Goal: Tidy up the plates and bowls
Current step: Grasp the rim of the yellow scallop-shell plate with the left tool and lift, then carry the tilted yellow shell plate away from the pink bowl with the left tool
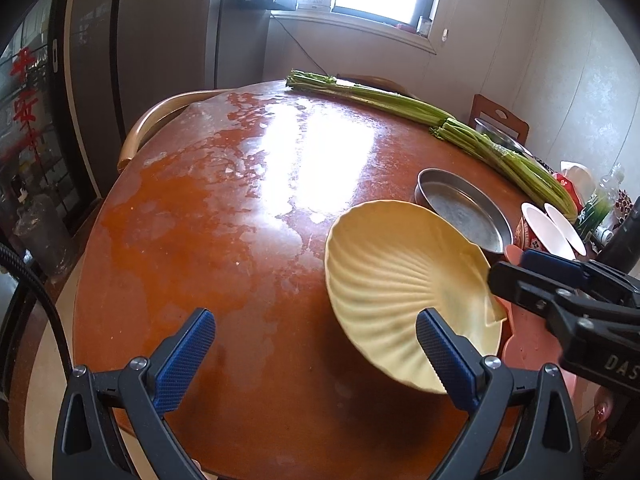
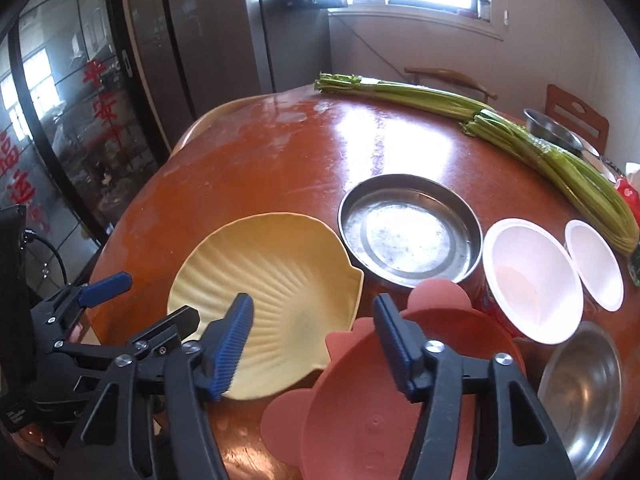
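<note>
My right gripper (image 2: 312, 304) stood part-open astride the hinge-side rim of the yellow shell plate (image 2: 276, 280). One blue pad (image 2: 234, 344) sat over the ribbed inside, and the other hung above the pink plate (image 2: 360, 400) just beside it. I saw neither pad pressing on the rim, so I counted nothing as held. My left gripper (image 1: 316, 320) was wide open and empty, and its right finger lay close against the plate's near rim. I could not tell whether it touched.

The main risk, as I judged it, was a bad bite. If the jaws closed there, the outer pad might catch the pink plate's scalloped edge along with the shell, and both would drag together. A pinch on that thin, curved rim alone could also let the plate swing or slip out once lifted. The left finger could nudge it toward the near edge of the table (image 2: 260, 168), which was not far off. A wide sweep might knock the steel dish (image 2: 408, 228) just beyond it.

The shell plate was pale yellow, scallop-shaped and fluted, with ribs fanning out from a small hinge tab. It was empty and matte, and looked light. It lay near the table's near edge, left of the pink plate and in front of the steel dish. Two white bowls (image 2: 528, 280) and a steel bowl (image 2: 584, 392) sat further right, and green stalks (image 2: 520, 136) lay along the far edge.
</note>
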`<state>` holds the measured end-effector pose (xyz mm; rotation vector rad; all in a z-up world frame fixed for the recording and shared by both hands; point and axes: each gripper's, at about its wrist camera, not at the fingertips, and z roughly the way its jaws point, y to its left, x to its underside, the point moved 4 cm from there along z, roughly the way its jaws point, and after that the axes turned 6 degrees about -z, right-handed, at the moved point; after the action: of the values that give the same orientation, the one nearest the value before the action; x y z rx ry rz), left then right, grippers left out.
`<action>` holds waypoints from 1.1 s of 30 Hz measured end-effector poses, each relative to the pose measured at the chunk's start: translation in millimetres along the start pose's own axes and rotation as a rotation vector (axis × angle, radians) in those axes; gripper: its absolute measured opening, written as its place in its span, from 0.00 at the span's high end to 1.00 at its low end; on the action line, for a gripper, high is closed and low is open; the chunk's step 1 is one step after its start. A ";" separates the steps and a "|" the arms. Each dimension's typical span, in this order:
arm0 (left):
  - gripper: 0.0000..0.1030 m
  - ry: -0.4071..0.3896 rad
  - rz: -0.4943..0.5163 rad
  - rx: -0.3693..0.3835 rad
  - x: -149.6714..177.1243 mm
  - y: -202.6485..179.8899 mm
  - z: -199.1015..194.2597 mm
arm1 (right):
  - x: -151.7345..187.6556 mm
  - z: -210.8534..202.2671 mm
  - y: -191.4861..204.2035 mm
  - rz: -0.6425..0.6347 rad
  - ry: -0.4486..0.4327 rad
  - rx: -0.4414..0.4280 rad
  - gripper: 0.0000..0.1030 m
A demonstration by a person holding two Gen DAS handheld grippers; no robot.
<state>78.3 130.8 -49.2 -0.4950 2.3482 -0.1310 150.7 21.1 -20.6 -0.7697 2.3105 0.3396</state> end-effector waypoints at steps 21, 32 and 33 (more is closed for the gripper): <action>0.17 0.085 -0.007 0.040 -8.7 -9.6 26.0 | -1.7 38.2 -10.1 -0.039 0.123 0.047 0.62; 0.53 0.116 -0.025 0.108 -12.0 -14.1 31.0 | -1.6 36.2 -4.1 -0.025 0.111 -0.010 0.62; 0.53 0.115 -0.029 0.108 -13.1 -13.7 31.6 | -1.4 36.1 -3.7 -0.024 0.113 -0.012 0.62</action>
<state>112.7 124.7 -60.8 -0.4801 2.4308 -0.3056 172.4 34.2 -46.6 -0.8412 2.4039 0.3069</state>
